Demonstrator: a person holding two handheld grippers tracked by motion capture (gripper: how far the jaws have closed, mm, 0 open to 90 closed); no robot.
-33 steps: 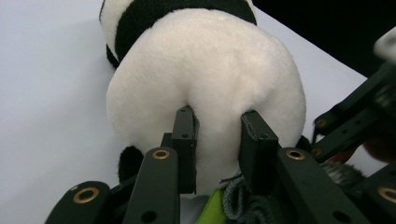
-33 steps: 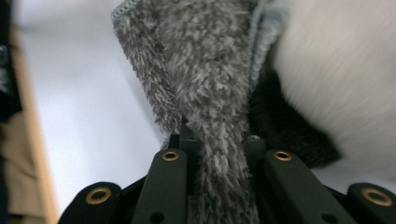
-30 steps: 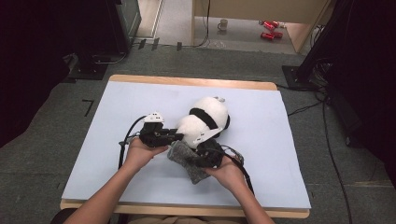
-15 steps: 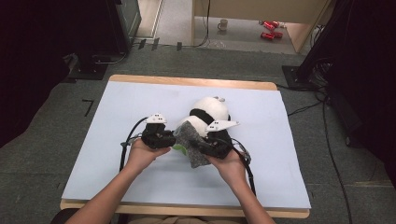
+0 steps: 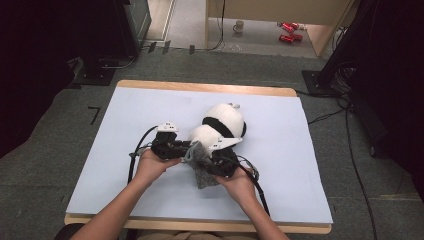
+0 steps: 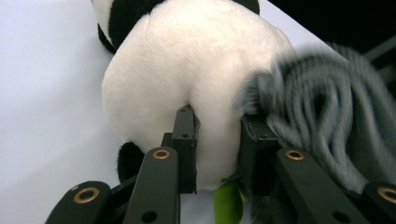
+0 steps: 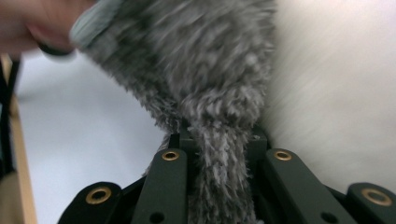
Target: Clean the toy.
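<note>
The work in hand appears to be dressing a plush panda (image 5: 223, 125) in a grey fuzzy knitted garment (image 5: 199, 167), probably a small hat or sleeve.

Left side: the left gripper (image 5: 184, 149) is held in the person's left hand (image 5: 152, 165), near the middle of the light blue table mat (image 5: 125, 150). In the left gripper view its jaws are narrowed and press into the panda's white rounded end (image 6: 187, 70), pinching a fold of plush between the pads. A small green tag or leaf (image 6: 228, 203) shows below the jaws.

Centre: the panda lies on its side on the mat, its black band toward the far right, its white end toward the near left, touching both grippers. The garment hangs between the two grippers, just beside that white end.

Right side: the right gripper (image 5: 212, 162), held in the right hand (image 5: 240, 182), is clamped fully down on a strand of the grey garment (image 7: 219, 177), with the white plush (image 7: 336, 93) directly to its right.

Progress, as a judgement: both grips are established and the garment is brought up to the panda. The garment is not yet over the panda; its opening cannot be made out. Remaining: spread the opening, pull it over the white end, release.
</note>
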